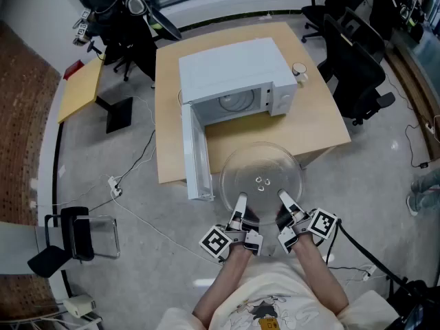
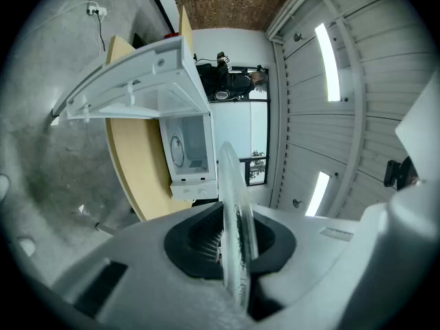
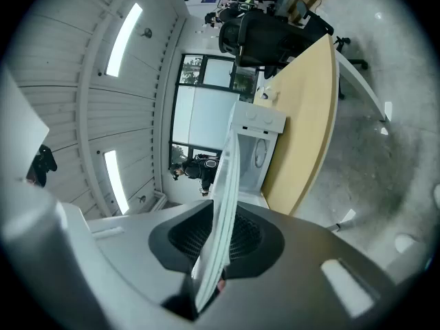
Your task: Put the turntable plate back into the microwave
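Room: grey concrete floor over most of the head view, scuffed, with pale patches. Brown carpet along the left edge. White panelled ceiling with strip lights, seen from both gripper views. Windows in the far wall.

Light wood table in the centre, top mostly bare. Second, smaller wood tabletop at far left. Black office chairs right of the table, more dark chairs far left, one metal-framed chair near left.

White microwave standing on the table, cavity facing the near side. Door swung fully open to the left, free end past the near table edge.

Turntable plate: clear glass, held level in the air just in front of the open cavity. Far rim over the near table edge, the rest over the floor. Not inside the microwave.

Left gripper at the near-left rim of the plate, jaws pinching the glass edge, ribbed pads against both faces. Right gripper at the near-right rim, jaws likewise clamped on the plate edge. Both pointed level toward the microwave.

White cables trailing over the floor left of the table, power strip among them. Black cable near right. Small cup on the table just right of the microwave.
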A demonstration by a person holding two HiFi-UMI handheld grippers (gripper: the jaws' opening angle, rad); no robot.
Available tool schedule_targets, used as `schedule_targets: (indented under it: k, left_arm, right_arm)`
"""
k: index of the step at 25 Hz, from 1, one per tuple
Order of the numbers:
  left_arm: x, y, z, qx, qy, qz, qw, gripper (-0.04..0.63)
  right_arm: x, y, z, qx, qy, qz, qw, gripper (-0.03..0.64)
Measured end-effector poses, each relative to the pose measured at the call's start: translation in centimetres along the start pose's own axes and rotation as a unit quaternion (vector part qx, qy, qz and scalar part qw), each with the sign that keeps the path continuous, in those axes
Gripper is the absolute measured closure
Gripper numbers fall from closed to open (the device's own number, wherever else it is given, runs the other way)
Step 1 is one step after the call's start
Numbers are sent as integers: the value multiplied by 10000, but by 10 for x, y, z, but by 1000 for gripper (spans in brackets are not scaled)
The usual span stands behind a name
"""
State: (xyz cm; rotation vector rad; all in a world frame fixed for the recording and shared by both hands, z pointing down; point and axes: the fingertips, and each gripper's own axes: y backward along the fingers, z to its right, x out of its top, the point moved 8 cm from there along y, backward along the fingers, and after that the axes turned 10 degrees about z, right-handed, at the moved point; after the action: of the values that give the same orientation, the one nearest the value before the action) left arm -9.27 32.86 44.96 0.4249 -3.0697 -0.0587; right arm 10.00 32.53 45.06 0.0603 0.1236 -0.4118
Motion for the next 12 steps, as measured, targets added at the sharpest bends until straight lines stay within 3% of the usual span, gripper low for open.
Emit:
schedule_targets:
  k: [12]
  left_arm:
    - [-23,58,8,-13,-96,384,9992,565]
  right_arm:
    - [-12,48,-9,8,-95,-521,9986,560]
